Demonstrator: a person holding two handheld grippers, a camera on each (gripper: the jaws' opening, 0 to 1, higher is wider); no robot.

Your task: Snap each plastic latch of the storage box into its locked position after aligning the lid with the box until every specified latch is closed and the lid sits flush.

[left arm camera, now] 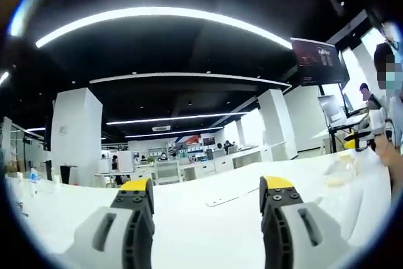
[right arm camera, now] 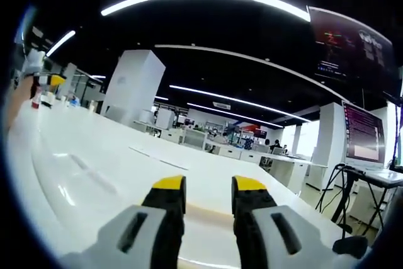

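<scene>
over the white table (left arm camera: 189,218), left gripper (left arm camera: 206,194) spread wide, holding nothing; right gripper (right arm camera: 208,192) nearly closed, gripping nothing. clear lid (right arm camera: 94,181) just beside right jaws, box (left arm camera: 343,169) off at far right. best to square lid first, then press latches.

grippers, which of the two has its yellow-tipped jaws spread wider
The left gripper: a broad stretch of white table shows between its jaws. The right gripper leaves only a narrow gap.
</scene>
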